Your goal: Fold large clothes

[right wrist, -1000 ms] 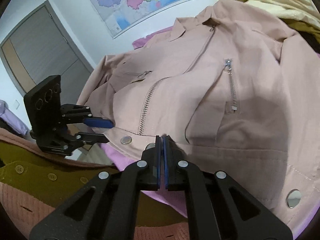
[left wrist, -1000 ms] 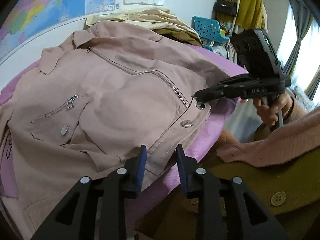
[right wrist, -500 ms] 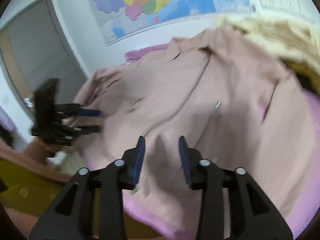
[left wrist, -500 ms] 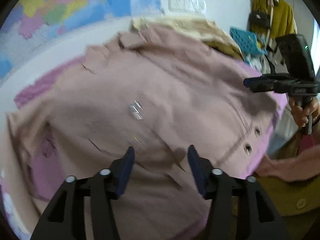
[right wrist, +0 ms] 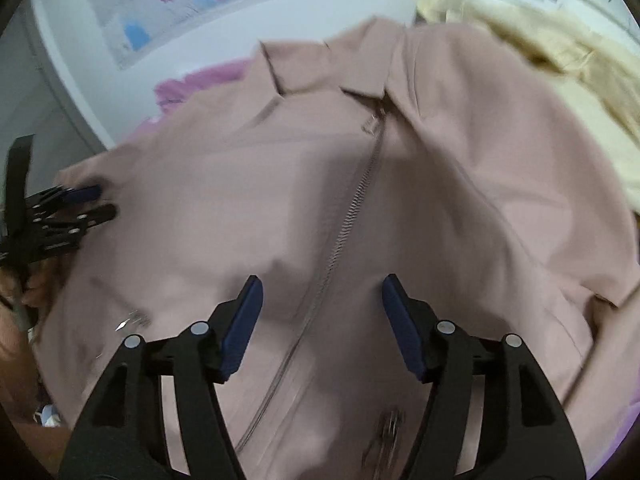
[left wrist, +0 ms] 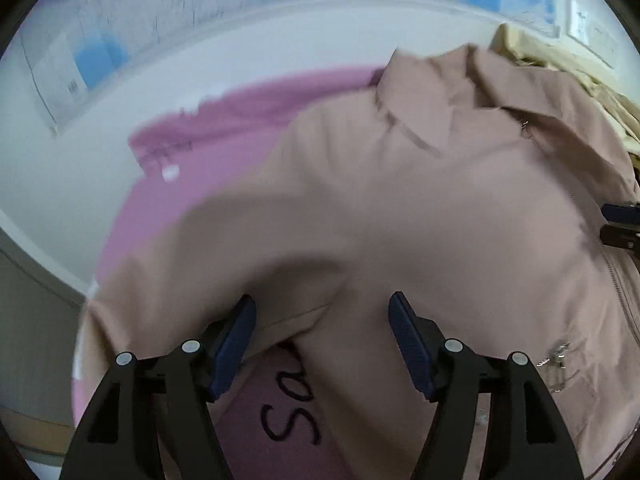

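Note:
A dusty-pink zip jacket [left wrist: 420,208] lies spread face up on a purple bedsheet [left wrist: 224,148], collar toward the wall. It also fills the right wrist view [right wrist: 280,208], its zipper [right wrist: 352,216] running down the middle. My left gripper [left wrist: 322,316] is open and empty over the jacket's left sleeve and armpit fold. My right gripper [right wrist: 322,300] is open and empty above the zipper at the chest. The left gripper also shows in the right wrist view [right wrist: 92,202] at the jacket's left edge, and the right gripper's tips in the left wrist view [left wrist: 622,224].
A pile of cream and tan clothes [right wrist: 560,60] lies behind the jacket at the right. A wall with a map [right wrist: 168,4] runs along the far side of the bed. Black lettering [left wrist: 292,416] shows on the sheet under the sleeve.
Both grippers have opened wide and moved up from the jacket's hem over its body. The right was shut one second ago. The left swung toward the left sleeve.

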